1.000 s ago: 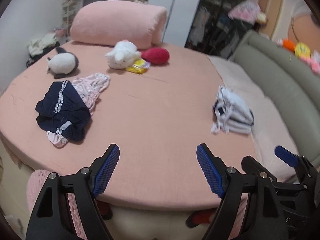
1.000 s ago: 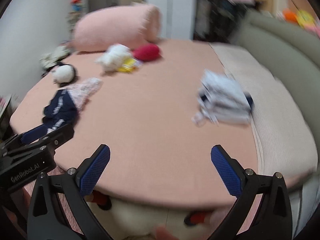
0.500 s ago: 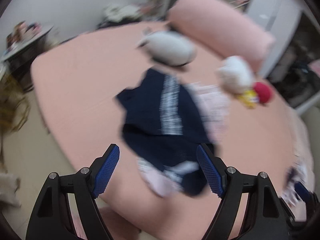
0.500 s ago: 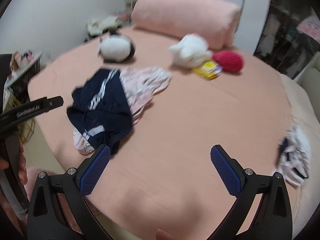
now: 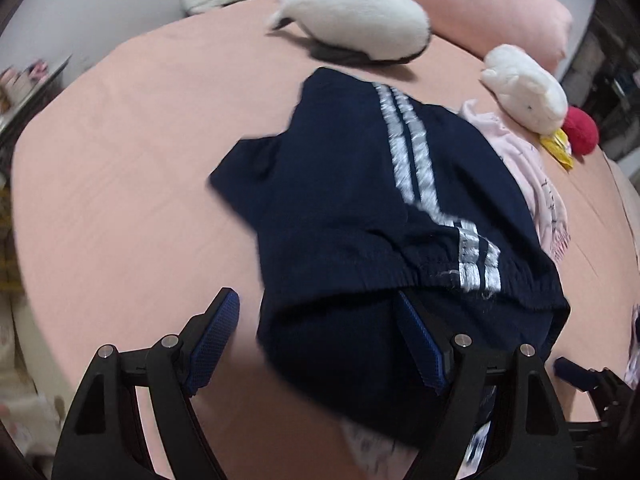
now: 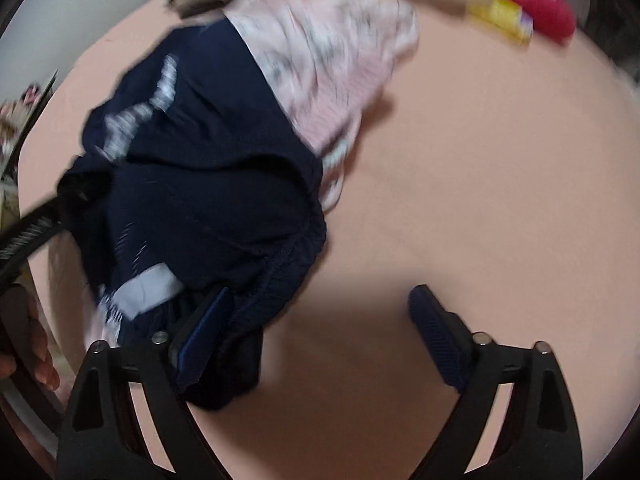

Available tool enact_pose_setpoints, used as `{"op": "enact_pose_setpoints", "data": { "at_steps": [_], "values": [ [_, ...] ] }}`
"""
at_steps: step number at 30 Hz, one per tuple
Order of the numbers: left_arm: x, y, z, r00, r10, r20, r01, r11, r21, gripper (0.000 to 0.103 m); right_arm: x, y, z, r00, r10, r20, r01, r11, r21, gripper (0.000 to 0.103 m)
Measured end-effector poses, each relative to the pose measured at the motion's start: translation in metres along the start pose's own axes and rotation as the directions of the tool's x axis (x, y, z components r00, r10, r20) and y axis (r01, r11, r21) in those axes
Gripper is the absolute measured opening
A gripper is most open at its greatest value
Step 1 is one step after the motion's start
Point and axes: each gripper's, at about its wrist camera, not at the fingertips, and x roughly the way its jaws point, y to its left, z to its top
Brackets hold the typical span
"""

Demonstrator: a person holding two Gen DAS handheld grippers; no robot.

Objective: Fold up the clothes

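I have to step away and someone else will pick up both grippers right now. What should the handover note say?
Left gripper: open, low over the near edge of the navy shorts; nothing gripped.
Right gripper: open, its left finger against the shorts' near hem, not closed on anything.
Things: the shorts lie crumpled on the pink bed, partly over a pink garment. Plush toys lie behind them.
Done: no fold visible yet.
Left: grip the shorts, spread them flat, fold them; then the pink garment.
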Motion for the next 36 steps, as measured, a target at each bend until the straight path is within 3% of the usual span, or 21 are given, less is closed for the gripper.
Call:
{"op": "enact_pose_setpoints", "data": {
  "at_steps": [1,2,3,5,9,12,16,18,21,22,23,25,28,29,32,34,36],
  "values": [
    [0.005,-0.003,0.005,1.0,-0.003,-0.004,0.003,1.0,0.011,0.069,-0.003,0.005,0.001,1.0,-0.005,0.016,0.005,1.0,-0.029,0.087],
    [0.006,-0.005,0.008,1.0,-0.008,-0.002,0.008,1.0,0.02,0.059,-0.007,0.01,0.002,0.999,-0.003,0.032,0.005,0.998,-0.058,0.068],
    [0.004,-0.006,0.009,1.0,-0.02,0.008,0.02,1.0,0.022,0.042,-0.012,0.016,0.002,0.999,0.019,0.044,-0.015,0.996,-0.087,0.049],
    [0.001,-0.007,0.017,0.998,-0.058,0.037,0.057,0.998,0.019,0.016,-0.018,0.023,0.002,0.998,0.038,0.056,-0.031,0.991,-0.132,0.031],
    [-0.016,-0.004,0.034,0.98,-0.162,0.114,0.165,0.986,-0.021,0.009,-0.026,0.017,0.001,0.996,0.013,0.084,0.0,0.989,-0.148,0.014],
    [-0.035,-0.023,0.025,0.973,-0.185,0.134,0.183,0.983,0.029,0.009,-0.037,0.0,0.001,0.991,-0.055,0.121,0.07,0.99,-0.123,0.01],
    [-0.068,-0.029,0.005,0.949,-0.282,0.142,0.279,0.959,0.044,0.009,-0.062,-0.036,0.0,0.967,-0.168,0.19,0.188,0.977,-0.095,0.007],
    [-0.081,-0.04,-0.012,0.951,-0.279,0.132,0.27,0.96,0.077,0.009,-0.08,-0.055,0.002,0.951,-0.222,0.213,0.242,0.968,-0.069,0.003],
    [-0.087,-0.048,-0.042,0.944,-0.318,0.088,0.31,0.946,0.092,0.009,-0.108,-0.094,-0.003,0.921,-0.298,0.251,0.311,0.95,-0.013,0.003],
    [-0.089,-0.052,-0.052,0.939,-0.335,0.071,0.328,0.94,0.097,0.009,-0.116,-0.11,-0.008,0.924,-0.292,0.246,0.3,0.954,0.005,0.003],
    [-0.088,-0.057,-0.06,0.943,-0.326,0.065,0.317,0.941,0.115,0.009,-0.122,-0.124,-0.013,0.93,-0.279,0.24,0.282,0.959,0.024,0.003],
    [-0.086,-0.066,-0.066,0.968,-0.239,0.082,0.225,0.963,0.149,0.009,-0.123,-0.133,-0.025,0.958,-0.197,0.211,0.192,0.98,0.041,0.004],
    [-0.084,-0.064,-0.06,0.987,-0.115,0.114,0.098,0.985,0.14,0.01,-0.118,-0.131,-0.042,0.984,-0.075,0.161,0.069,0.997,0.042,0.03],
    [-0.083,-0.058,-0.054,0.987,-0.101,0.128,0.087,0.99,0.11,0.016,-0.114,-0.126,-0.042,0.986,-0.053,0.158,0.049,0.998,0.031,0.034],
    [-0.078,-0.038,-0.049,0.982,-0.103,0.16,0.096,0.994,0.047,0.064,-0.101,-0.102,-0.046,0.99,-0.027,0.142,0.027,1.0,0.0,0.044],
    [-0.077,-0.032,-0.049,0.978,-0.12,0.169,0.116,0.993,0.035,0.065,-0.086,-0.085,-0.039,0.992,-0.022,0.126,0.024,1.0,-0.011,0.052],
    [-0.073,-0.039,-0.049,0.98,-0.085,0.178,0.07,0.993,0.092,0.065,-0.073,-0.076,-0.039,0.993,-0.025,0.117,0.026,1.0,-0.001,0.059]
  ]
}}
